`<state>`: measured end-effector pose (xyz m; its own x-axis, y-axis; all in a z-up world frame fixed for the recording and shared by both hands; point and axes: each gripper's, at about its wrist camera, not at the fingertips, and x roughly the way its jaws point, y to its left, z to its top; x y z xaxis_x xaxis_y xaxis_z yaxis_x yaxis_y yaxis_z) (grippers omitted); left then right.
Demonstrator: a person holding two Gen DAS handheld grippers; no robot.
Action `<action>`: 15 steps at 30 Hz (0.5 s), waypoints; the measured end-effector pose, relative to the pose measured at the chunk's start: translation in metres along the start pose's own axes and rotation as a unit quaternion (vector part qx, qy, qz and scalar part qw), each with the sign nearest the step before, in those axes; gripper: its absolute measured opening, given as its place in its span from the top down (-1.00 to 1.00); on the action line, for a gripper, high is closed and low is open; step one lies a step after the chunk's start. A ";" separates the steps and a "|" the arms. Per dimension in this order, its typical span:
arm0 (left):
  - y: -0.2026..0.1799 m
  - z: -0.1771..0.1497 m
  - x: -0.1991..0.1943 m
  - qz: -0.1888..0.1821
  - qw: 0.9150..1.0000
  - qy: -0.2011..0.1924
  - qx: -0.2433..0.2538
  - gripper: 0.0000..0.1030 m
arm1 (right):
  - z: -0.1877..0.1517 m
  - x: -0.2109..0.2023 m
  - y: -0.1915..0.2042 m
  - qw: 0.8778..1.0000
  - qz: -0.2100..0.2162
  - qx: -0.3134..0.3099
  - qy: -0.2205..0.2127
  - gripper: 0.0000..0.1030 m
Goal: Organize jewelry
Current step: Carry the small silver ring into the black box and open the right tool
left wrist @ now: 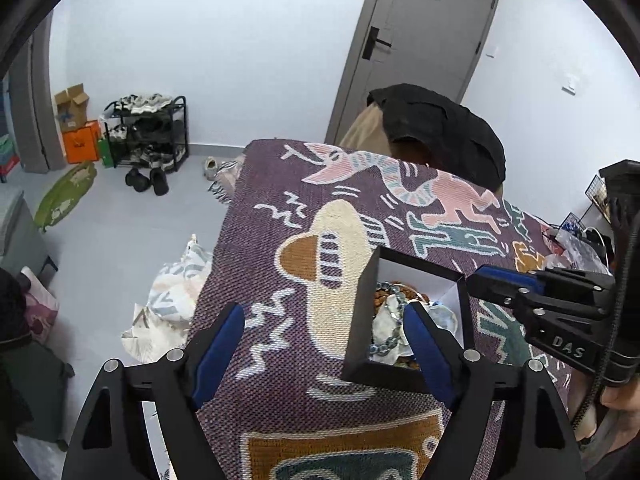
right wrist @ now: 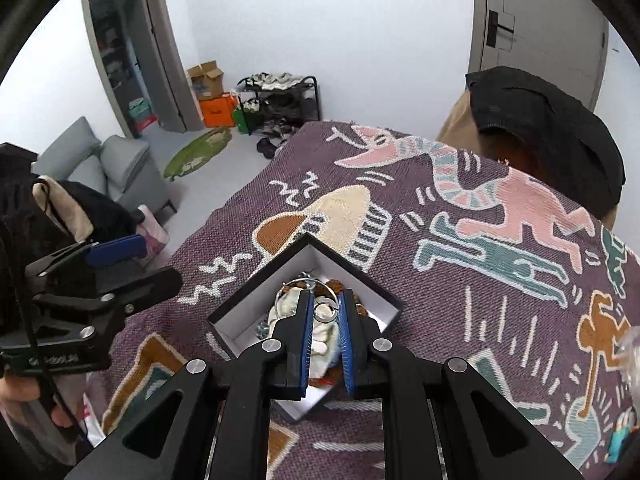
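A black box with a white inside [left wrist: 362,304] [right wrist: 256,312] sits on the patterned purple cloth. It holds a heap of jewelry [left wrist: 390,320]: pale shell pieces, brown beads, a grey chain. My left gripper [left wrist: 326,320] is open, its right finger over the box's near corner. My right gripper [right wrist: 325,304] hangs over the box, jaws nearly closed on a small silver ring [right wrist: 326,309] held above the heap. The right gripper also shows in the left wrist view [left wrist: 496,284].
The cloth-covered table [left wrist: 280,208] drops off at its left edge to a grey floor. A black garment on a chair [left wrist: 440,128] stands behind the table. Clutter lies at the far right [left wrist: 576,240]. A shoe rack [left wrist: 148,132] stands by the wall.
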<state>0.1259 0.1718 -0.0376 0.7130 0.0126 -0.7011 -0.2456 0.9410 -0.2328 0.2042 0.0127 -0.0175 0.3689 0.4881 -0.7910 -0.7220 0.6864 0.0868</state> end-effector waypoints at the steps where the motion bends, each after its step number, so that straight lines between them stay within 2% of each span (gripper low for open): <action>1: 0.002 0.000 -0.001 0.000 1.000 -0.001 -0.002 -0.60 | 0.000 0.003 0.000 1.000 -0.002 0.002 0.008 0.62; 2: 0.003 -0.001 -0.002 0.000 1.000 -0.001 -0.004 -0.60 | 0.000 0.004 0.000 1.000 -0.003 0.004 0.011 0.38; 4: 0.005 -0.001 -0.003 -0.002 1.000 -0.003 -0.006 -0.60 | -0.002 0.002 -0.002 1.000 -0.011 0.007 0.004 0.07; 10: 0.001 -0.002 -0.008 -0.007 1.000 -0.013 -0.007 -0.61 | -0.012 -0.017 -0.012 0.999 -0.025 0.019 -0.008 0.02; 14: -0.009 -0.003 -0.013 -0.003 1.000 -0.023 0.004 -0.71 | -0.021 -0.033 -0.023 0.999 -0.032 0.032 -0.021 -0.29; 15: -0.011 -0.003 -0.014 -0.003 1.000 -0.025 0.006 -0.74 | -0.025 -0.039 -0.027 0.998 -0.033 0.037 -0.027 -0.30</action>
<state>0.1167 0.1598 -0.0272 0.7463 0.0239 -0.6652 -0.2333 0.9454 -0.2278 0.1944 -0.0380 -0.0040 0.4462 0.4675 -0.7631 -0.6506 0.7550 0.0821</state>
